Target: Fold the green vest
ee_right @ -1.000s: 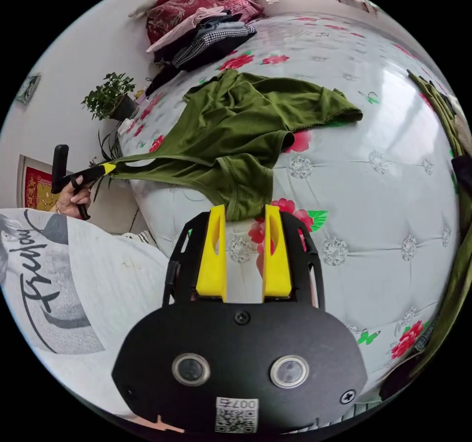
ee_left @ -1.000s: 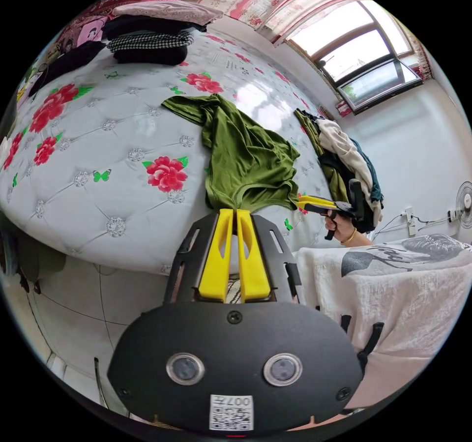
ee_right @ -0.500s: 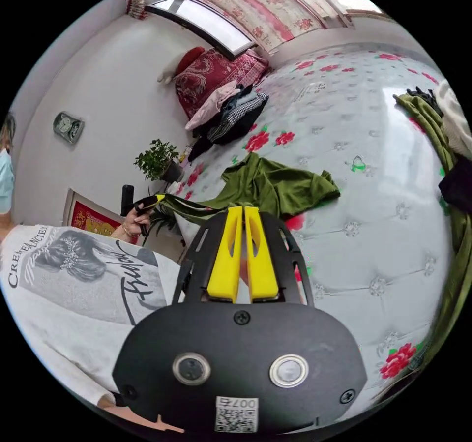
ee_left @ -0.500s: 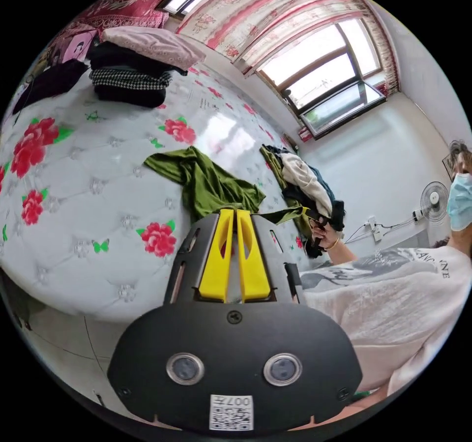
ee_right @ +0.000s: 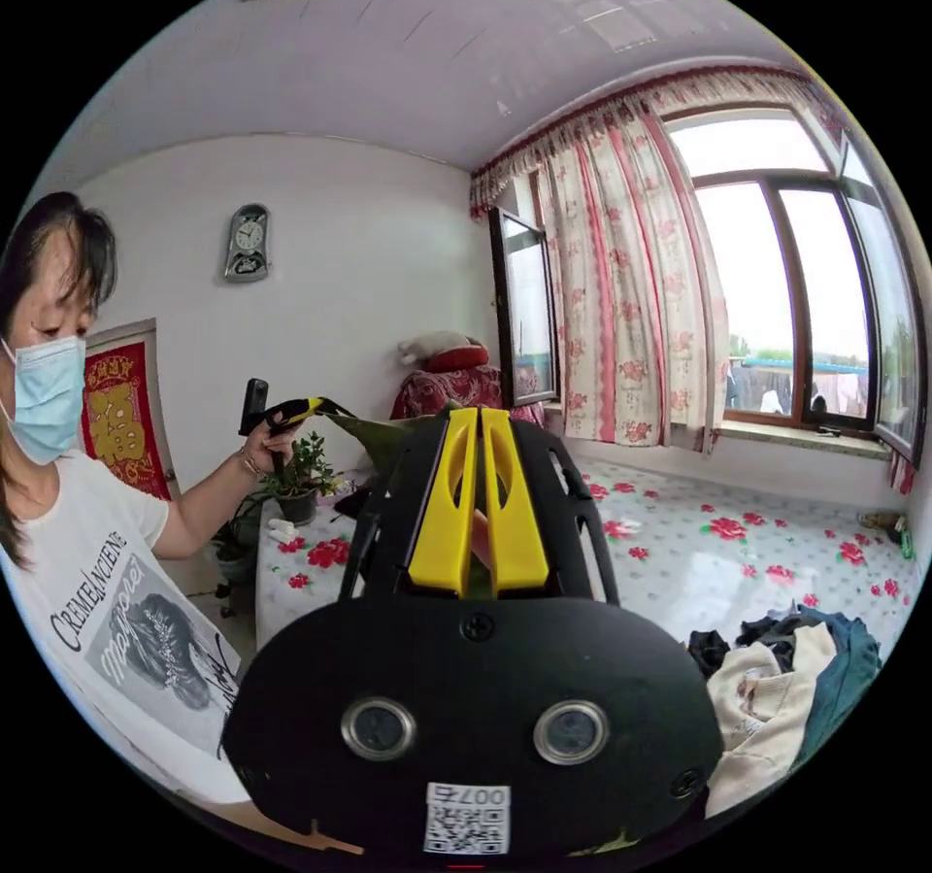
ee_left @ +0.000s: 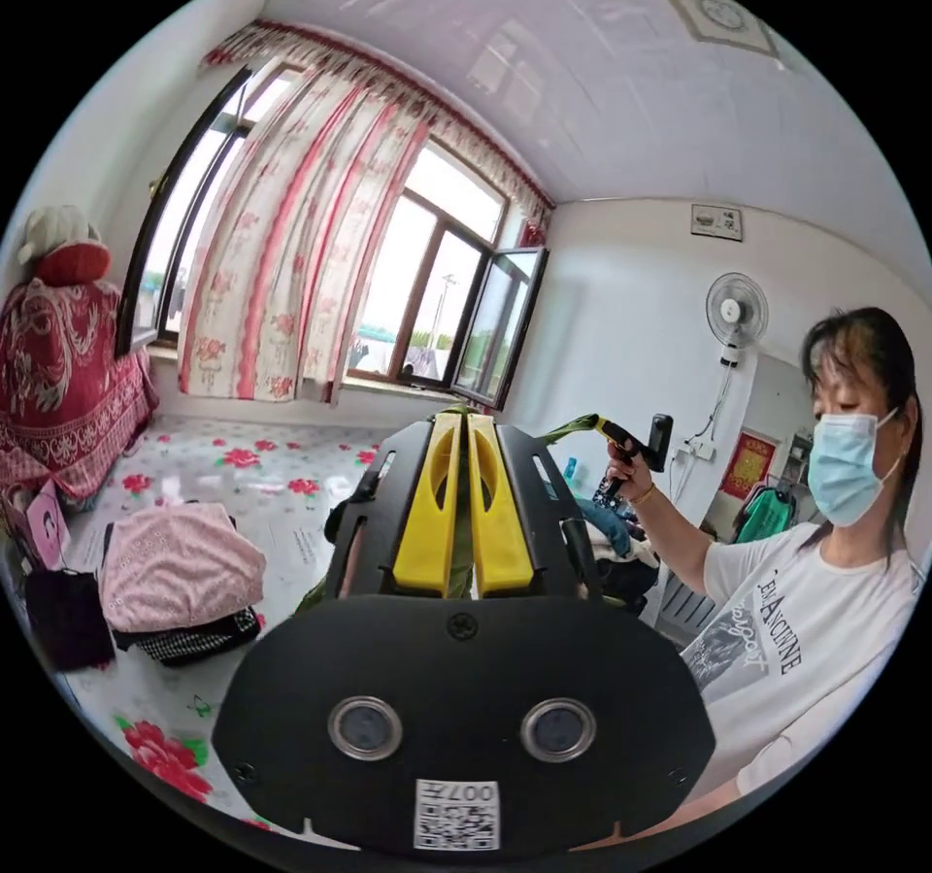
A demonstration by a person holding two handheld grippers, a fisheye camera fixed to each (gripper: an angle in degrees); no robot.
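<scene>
The green vest [ee_left: 575,425] is lifted off the bed, and little of it shows past the gripper bodies. In the left gripper view my left gripper [ee_left: 459,417] is shut with green cloth pinched between its yellow jaws. A strip of the vest runs to the right gripper [ee_left: 604,423], held up in the person's hand. In the right gripper view my right gripper [ee_right: 478,413] is shut on green cloth too. A fold of the vest [ee_right: 383,434] stretches over to the left gripper [ee_right: 316,405], which is raised at about the same height.
The white flowered bed [ee_left: 243,485] lies below, with a stack of folded clothes [ee_left: 180,572] on it. A heap of unfolded clothes [ee_right: 777,669] lies on the bed [ee_right: 728,562]. A potted plant [ee_right: 301,470] stands beside the bed. The person [ee_left: 815,562] stands close by.
The right gripper has shut on the vest's edge. Both grippers have risen from the bed, lifting the vest, and both cameras have swung up toward the windows and ceiling.
</scene>
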